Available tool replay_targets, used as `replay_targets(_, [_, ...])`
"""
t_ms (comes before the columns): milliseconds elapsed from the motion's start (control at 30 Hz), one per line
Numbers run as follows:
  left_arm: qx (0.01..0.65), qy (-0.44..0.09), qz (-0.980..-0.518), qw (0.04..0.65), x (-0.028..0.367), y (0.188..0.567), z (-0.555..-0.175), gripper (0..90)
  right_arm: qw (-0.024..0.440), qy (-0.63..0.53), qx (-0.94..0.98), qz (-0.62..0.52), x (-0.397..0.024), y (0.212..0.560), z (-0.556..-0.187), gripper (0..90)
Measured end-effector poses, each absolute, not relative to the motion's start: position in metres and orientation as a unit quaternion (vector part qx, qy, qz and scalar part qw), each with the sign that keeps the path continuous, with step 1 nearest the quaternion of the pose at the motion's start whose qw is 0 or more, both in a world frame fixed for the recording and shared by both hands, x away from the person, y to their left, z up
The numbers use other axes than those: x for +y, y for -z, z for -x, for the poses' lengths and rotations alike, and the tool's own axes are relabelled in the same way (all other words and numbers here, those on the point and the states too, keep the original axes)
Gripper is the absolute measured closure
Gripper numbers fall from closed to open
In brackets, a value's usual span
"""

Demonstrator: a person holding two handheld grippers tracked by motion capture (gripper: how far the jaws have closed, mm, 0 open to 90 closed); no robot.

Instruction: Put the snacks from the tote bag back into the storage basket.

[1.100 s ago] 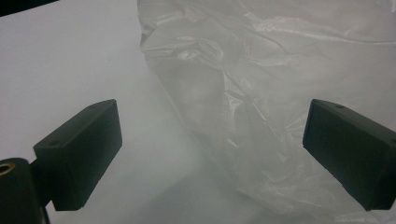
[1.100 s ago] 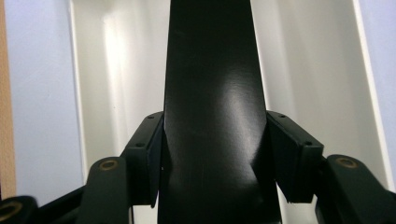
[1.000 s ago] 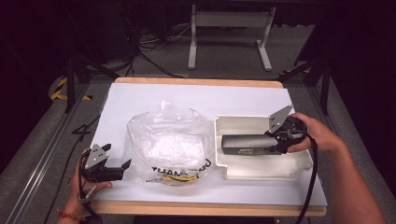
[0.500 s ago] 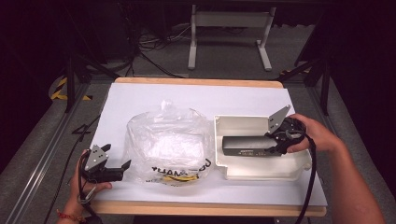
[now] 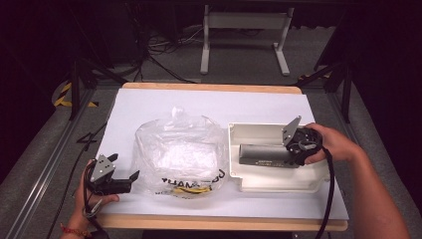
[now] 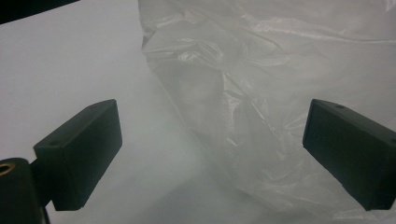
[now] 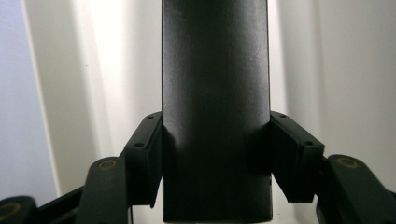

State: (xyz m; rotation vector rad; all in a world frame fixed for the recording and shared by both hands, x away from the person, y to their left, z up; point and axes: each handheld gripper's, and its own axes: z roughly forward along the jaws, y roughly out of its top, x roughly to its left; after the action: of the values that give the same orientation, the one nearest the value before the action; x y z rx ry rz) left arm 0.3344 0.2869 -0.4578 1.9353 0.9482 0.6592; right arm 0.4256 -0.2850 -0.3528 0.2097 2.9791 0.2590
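Right tongs point(image 5: 293, 152) edged leftward clamping black bar point(image 5: 263, 155) over tray point(image 5: 278, 184); left tongs point(image 5: 130, 178) gape beside bag point(image 5: 179, 154).

Far strip of tabletop point(image 5: 209, 102) left bare across its width; passage there unobstructed. Middle taken up by crumpled clear plastic bag point(image 5: 179, 152), its right edge touching the white tray point(image 5: 278, 181); no gap seen between them. Tray interior largely blocked by a dark rectangular bar point(image 5: 261, 155), clamped at its right end by the right tool point(image 7: 215, 163). Bare tabletop seen left of the bag. Left tool point(image 6: 210, 154) held open just beside the bag's near-left edge, jaws well apart, nothing between them.
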Motion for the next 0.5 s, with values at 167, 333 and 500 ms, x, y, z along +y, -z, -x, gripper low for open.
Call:
replay_targets(167, [0.381,-0.263,-0.776,0.429,0.287,0.458,-0.335,5.5,0.072,-0.075,0.992,-0.071,-0.283,0.357,-0.428,42.5])
replay_targets(333, [0.38,-0.263,-0.776,0.428,0.287,0.458,-0.335,5.5,0.077,-0.04,0.994,-0.065,-0.278,0.362,-0.43,42.4])
replay_targets(500, [0.381,-0.263,-0.776,0.429,0.287,0.458,-0.335,5.5,0.086,-0.029,0.994,-0.064,-0.276,0.364,-0.428,42.2])
